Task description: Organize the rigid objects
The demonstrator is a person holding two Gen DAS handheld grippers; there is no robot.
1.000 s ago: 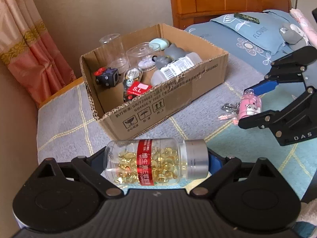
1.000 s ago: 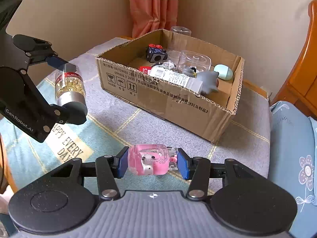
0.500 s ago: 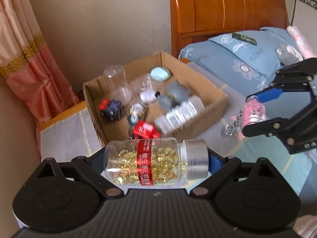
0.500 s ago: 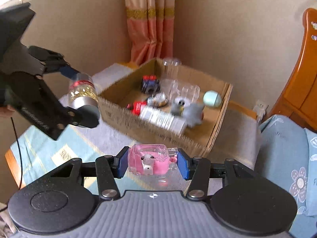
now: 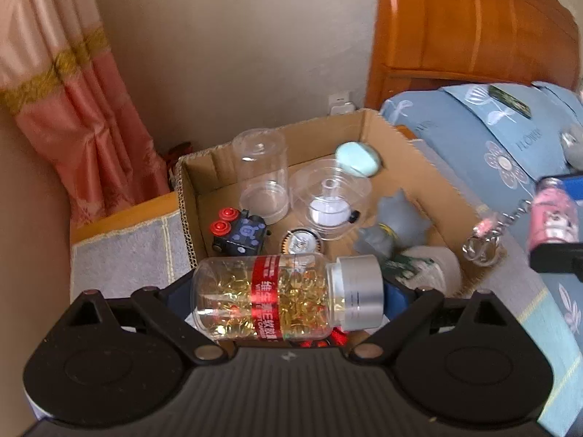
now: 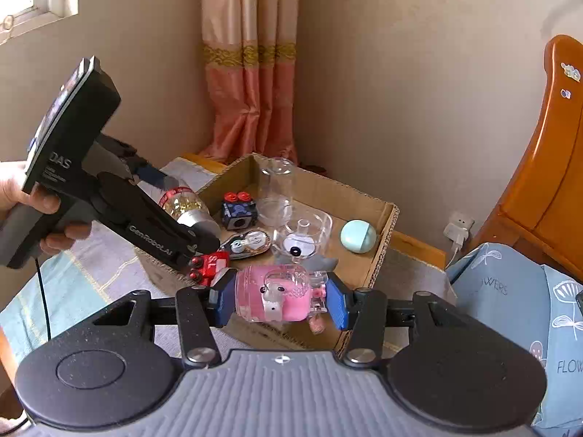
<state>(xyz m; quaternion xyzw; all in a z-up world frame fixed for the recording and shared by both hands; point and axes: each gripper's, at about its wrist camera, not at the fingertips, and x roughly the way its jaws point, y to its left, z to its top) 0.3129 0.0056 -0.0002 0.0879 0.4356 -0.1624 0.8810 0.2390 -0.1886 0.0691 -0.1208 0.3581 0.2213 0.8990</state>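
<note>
My left gripper (image 5: 288, 296) is shut on a clear pill bottle (image 5: 269, 296) with yellow capsules, a red label and a silver cap, held sideways above the near edge of the cardboard box (image 5: 379, 127). It also shows in the right wrist view (image 6: 184, 205). My right gripper (image 6: 280, 296) is shut on a pink toy keychain (image 6: 280, 293), held over the box's near wall (image 6: 382, 251). In the left wrist view the pink keychain (image 5: 552, 220) hangs at the right with its metal ring (image 5: 481, 247).
The box holds a clear jar (image 5: 260, 171), a clear round container (image 5: 328, 200), a mint oval case (image 5: 357, 158), a dark cube with red buttons (image 5: 240, 233), a grey figure (image 5: 397, 225) and a white bottle (image 5: 433, 267). A blue pillow (image 5: 510, 145), a wooden headboard (image 5: 473, 29) and a pink curtain (image 6: 251, 91) surround it.
Both grippers have risen and moved forward over the box with their objects still held. The box now lies right below them.
</note>
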